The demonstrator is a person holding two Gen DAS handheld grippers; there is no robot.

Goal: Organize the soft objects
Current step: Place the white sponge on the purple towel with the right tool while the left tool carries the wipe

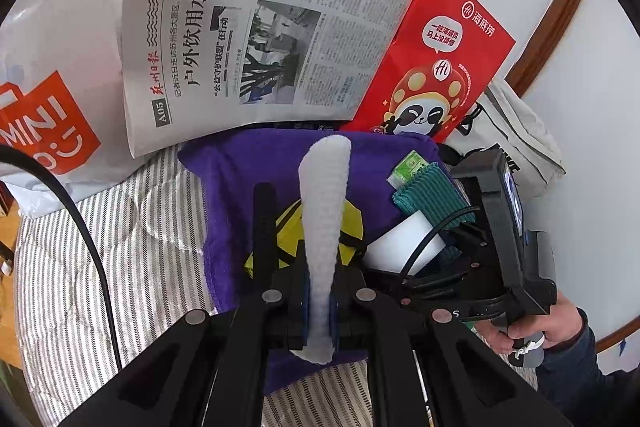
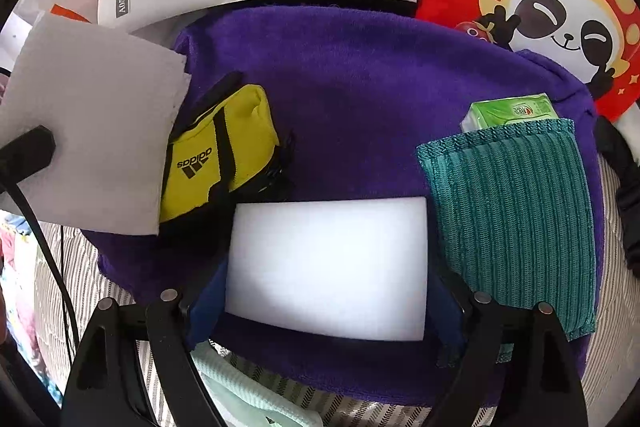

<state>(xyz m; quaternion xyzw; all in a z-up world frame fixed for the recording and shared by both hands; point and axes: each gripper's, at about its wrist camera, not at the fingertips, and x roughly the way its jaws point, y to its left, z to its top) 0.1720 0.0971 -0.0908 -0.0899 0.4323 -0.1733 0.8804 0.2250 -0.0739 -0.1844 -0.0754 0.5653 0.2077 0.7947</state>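
My left gripper (image 1: 318, 279) is shut on a thin white foam sheet (image 1: 324, 211), which stands up edge-on over a purple towel (image 1: 228, 211). In the right wrist view that sheet (image 2: 92, 139) hangs flat at the left. A white sponge block (image 2: 328, 267) lies on the towel (image 2: 360, 87) between the wide jaws of my right gripper (image 2: 326, 303), which is open. A yellow and black Adidas pouch (image 2: 216, 155) lies to the left of the block. To its right, a teal knitted cloth (image 2: 508, 223) partly covers a green tissue pack (image 2: 512, 111).
The towel lies on striped bedding (image 1: 132, 267). Behind it are a newspaper (image 1: 256, 27), a red paper bag (image 1: 436, 67) with a panda, a white and orange shopping bag (image 1: 48, 119) and a grey cloth bag (image 1: 516, 135). A hand (image 1: 560, 327) holds the right gripper. A black cable (image 1: 80, 227) crosses the left.
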